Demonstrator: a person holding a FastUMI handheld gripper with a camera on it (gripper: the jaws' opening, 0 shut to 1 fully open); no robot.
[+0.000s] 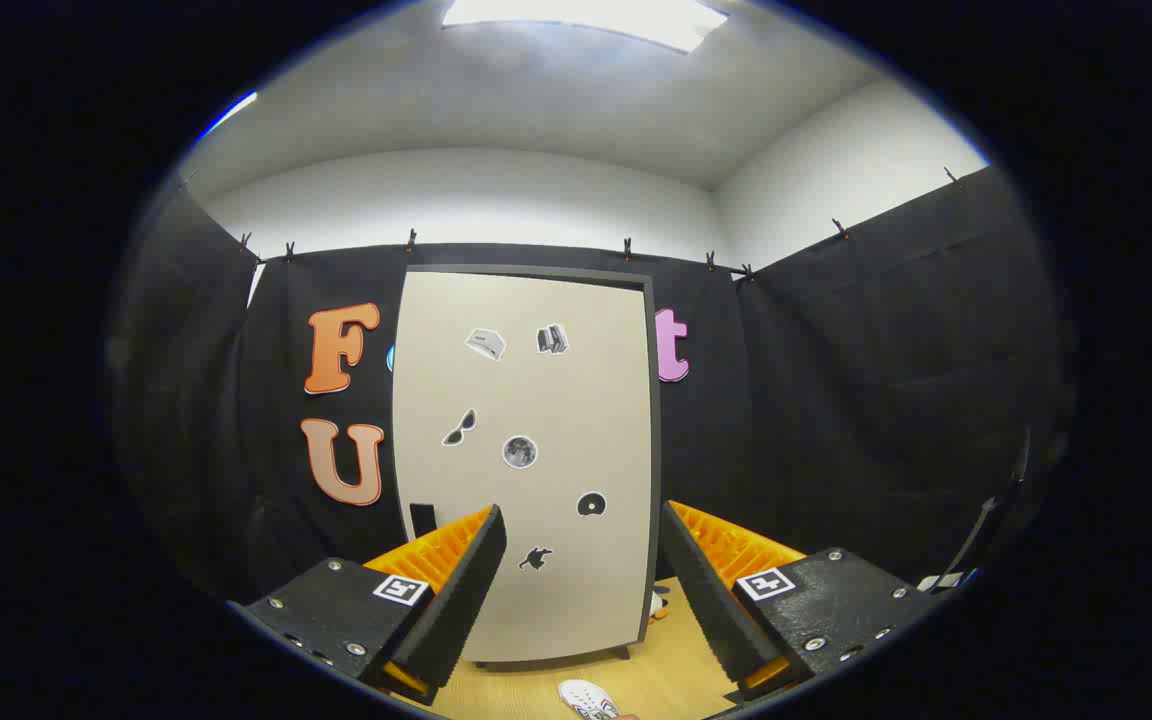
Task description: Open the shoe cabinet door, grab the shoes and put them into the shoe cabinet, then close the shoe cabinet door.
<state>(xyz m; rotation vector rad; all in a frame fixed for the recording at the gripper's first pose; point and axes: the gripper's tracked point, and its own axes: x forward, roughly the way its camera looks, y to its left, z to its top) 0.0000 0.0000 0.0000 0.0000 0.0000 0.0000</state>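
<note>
Gripper (pixel 581 560) spread wide, empty, facing closed cabinet door (pixel 526 400). Handle (pixel 422 520) sits low on door's left: aim there, clamp squarely, swing outward. Shoe (pixel 588 698) lies near.

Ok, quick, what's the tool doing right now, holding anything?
Tool: open, holding nothing; its fingers are spread and aimed at the closed shoe cabinet door, with a white shoe on the floor below them.

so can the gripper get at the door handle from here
Probably yes. The gripper is open, and the dark handle on the closed door sits just beyond the left finger, with nothing in front of it. It would need to shift left.
</note>
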